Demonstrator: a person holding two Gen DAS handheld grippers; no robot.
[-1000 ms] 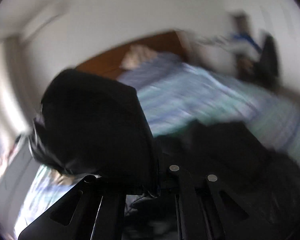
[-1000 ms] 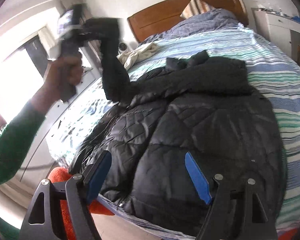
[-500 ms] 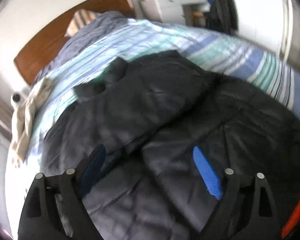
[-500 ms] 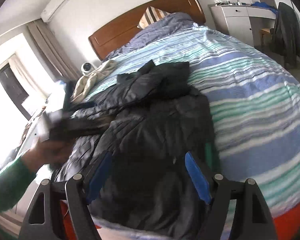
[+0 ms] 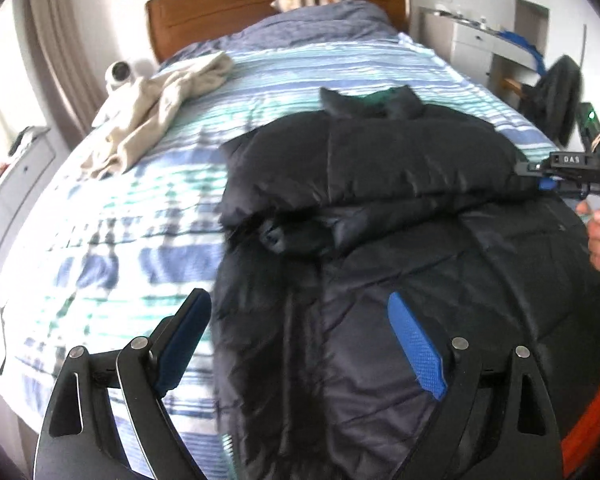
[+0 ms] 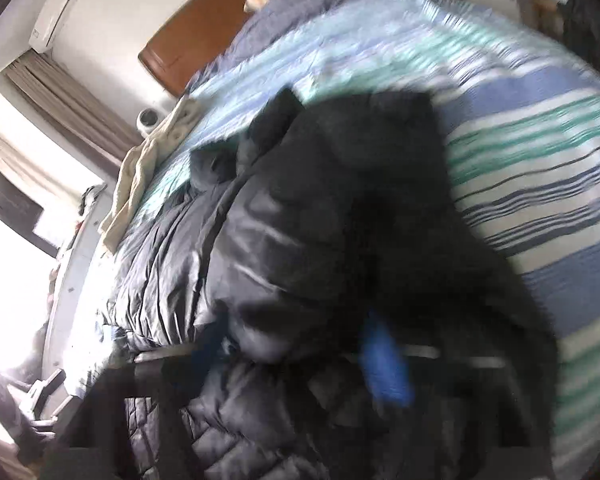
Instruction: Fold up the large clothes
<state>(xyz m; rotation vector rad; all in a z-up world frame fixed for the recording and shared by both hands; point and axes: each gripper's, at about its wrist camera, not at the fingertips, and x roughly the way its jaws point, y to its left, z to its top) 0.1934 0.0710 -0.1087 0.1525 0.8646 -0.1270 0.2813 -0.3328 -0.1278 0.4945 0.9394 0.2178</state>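
Observation:
A black puffer jacket point(image 5: 380, 208) lies on the striped bed, with one sleeve folded across its chest. My left gripper point(image 5: 300, 340) is open and empty above the jacket's lower left edge. The right gripper shows at the right edge of the left wrist view point(image 5: 548, 180), at the jacket's right shoulder. In the blurred right wrist view the jacket point(image 6: 320, 240) fills the middle and the right gripper point(image 6: 300, 352) has fabric between its fingers; whether it is shut is unclear.
A beige garment point(image 5: 156, 108) lies on the bed's far left. A wooden headboard point(image 5: 228, 4) and pillows stand at the back. A white dresser point(image 5: 472, 44) and a chair with a dark garment point(image 5: 560, 96) stand to the right.
My left gripper let go of the sleeve, now laid across the jacket, and drew back to the lower left edge. My right gripper moved fast onto the jacket's right side.

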